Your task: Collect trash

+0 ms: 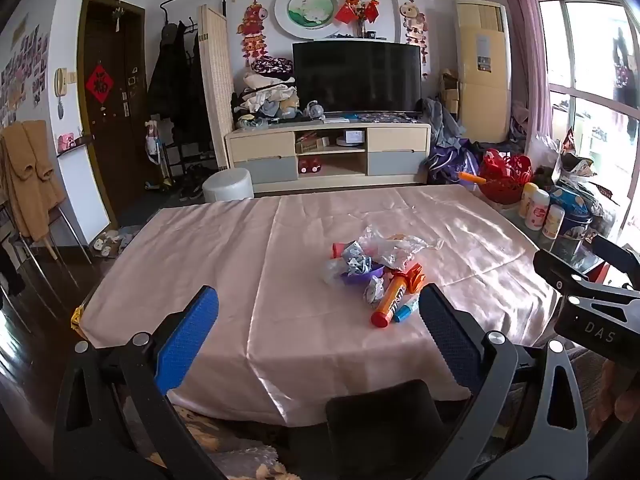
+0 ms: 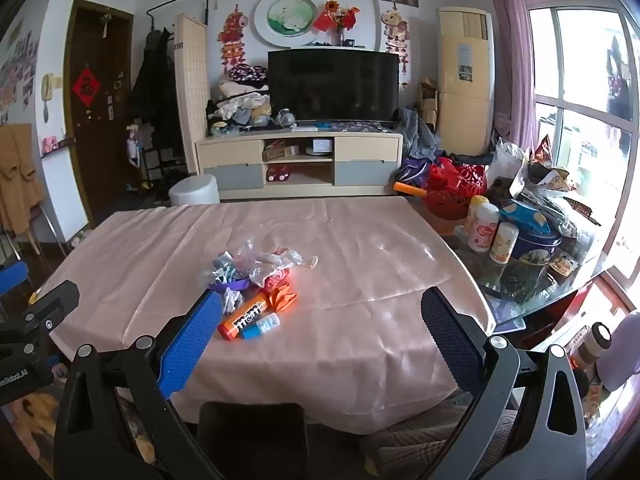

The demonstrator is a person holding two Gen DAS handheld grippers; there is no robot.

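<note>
From the left wrist view, the left claw (image 1: 318, 312) is standing wide open and empty, hanging over the near edge of the surface (image 1: 200, 248) with its pink cloth. The trash pile (image 1: 376, 264) is lying at about one o'clock from the claw, near the right finger: crumpled clear plastic (image 1: 396, 246), a purple dish (image 1: 362, 277), an orange candy tube (image 1: 390, 300) and a small blue bottle (image 1: 406, 309) just beside it. The dish seems to be holding crumpled wrappers, though the blur makes that hard to confirm.

From the right wrist view, the right claw (image 2: 322, 314) is also gaping open with nothing in it, and the pile (image 2: 256, 280) is sitting at eleven o'clock, close to the left finger. At two o'clock a blue tin (image 2: 534, 246) is standing with its lid on, beside three small white bottles (image 2: 486, 226).

No bin is showing in either view. The tube is likely to roll if pinched off-centre, the slick cloth could drag with the pile, and the flimsy plastic may slip from the pads.
</note>
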